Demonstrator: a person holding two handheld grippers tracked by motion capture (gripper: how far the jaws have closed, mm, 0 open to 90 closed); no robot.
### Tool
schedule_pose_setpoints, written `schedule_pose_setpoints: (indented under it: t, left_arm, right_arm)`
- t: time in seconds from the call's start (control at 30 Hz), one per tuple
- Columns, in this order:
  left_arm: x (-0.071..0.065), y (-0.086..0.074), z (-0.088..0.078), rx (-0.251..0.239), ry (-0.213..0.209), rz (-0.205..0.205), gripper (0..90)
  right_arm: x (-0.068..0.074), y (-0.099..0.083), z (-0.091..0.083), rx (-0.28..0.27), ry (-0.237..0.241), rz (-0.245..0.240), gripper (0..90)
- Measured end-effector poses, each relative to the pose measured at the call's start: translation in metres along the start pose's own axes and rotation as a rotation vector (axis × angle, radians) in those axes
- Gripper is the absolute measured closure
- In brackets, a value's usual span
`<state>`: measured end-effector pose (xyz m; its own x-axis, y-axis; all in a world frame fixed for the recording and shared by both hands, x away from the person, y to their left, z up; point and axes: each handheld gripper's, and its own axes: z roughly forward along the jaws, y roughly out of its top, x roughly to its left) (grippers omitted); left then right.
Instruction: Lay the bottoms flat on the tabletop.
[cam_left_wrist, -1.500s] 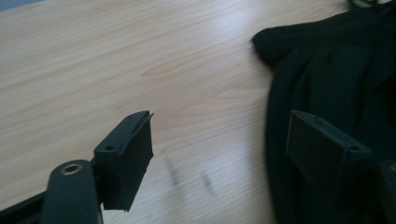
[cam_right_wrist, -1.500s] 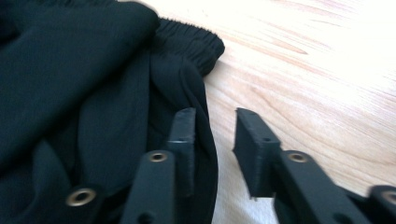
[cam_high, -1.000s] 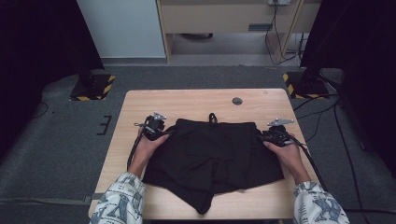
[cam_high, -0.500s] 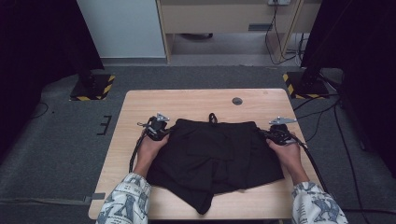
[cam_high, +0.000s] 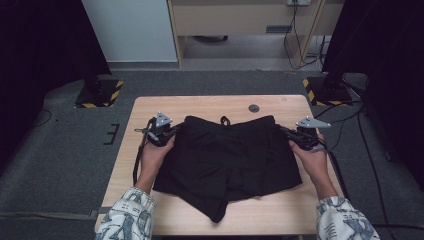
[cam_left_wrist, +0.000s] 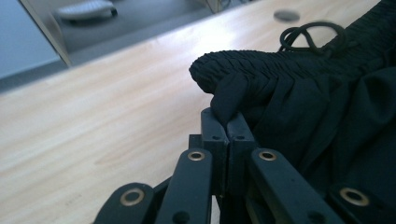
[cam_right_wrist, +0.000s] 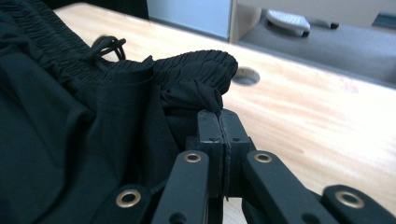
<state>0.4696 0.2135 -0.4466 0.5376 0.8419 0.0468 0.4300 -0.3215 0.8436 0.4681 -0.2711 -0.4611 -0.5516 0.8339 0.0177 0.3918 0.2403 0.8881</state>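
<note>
A pair of black shorts (cam_high: 230, 155) lies spread on the wooden table (cam_high: 145, 112), waistband at the far side and legs toward the person. My left gripper (cam_high: 175, 131) is shut on the waistband's left corner. In the left gripper view the jaws (cam_left_wrist: 227, 122) pinch a fold of the fabric just under the gathered elastic of the shorts (cam_left_wrist: 327, 93). My right gripper (cam_high: 286, 132) is shut on the right corner. In the right gripper view its jaws (cam_right_wrist: 219, 119) clamp the cloth of the shorts (cam_right_wrist: 70, 116) below the elastic. Both corners hang slightly above the tabletop.
The drawstring loop (cam_high: 225, 120) lies at the middle of the waistband. A round cable hole (cam_high: 254, 108) sits in the table behind the shorts. Stands with yellow-black bases (cam_high: 97, 95) (cam_high: 325, 90) flank the table on the floor.
Both grippers have closed on the waistband corners and risen a little, lifting the corners off the table. The rest of the shorts stays flat.
</note>
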Motion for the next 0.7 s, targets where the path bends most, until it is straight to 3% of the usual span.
schedule_pose_setpoints:
  t: [0.27, 0.4, 0.47, 0.57, 0.7]
  left_arm:
    - [-0.003, 0.022, -0.031, -0.082, 0.011, 0.011, 88.0]
    - [-0.004, 0.031, -0.044, -0.135, 0.014, 0.012, 88.0]
    - [-0.003, 0.034, -0.042, -0.131, 0.02, 0.013, 88.0]
    - [-0.004, 0.04, -0.034, -0.099, 0.026, 0.027, 88.0]
    - [-0.007, 0.048, -0.027, -0.083, 0.042, 0.042, 87.9]
  right_arm:
    - [0.003, 0.024, -0.024, -0.076, 0.007, -0.005, 89.2]
    - [0.0, 0.035, -0.042, -0.141, 0.031, 0.018, 89.2]
    - [-0.003, 0.038, -0.045, -0.16, 0.033, 0.034, 89.2]
    - [-0.008, 0.039, -0.038, -0.13, 0.022, 0.065, 89.2]
    - [-0.008, 0.043, -0.032, -0.107, 0.012, 0.046, 89.1]
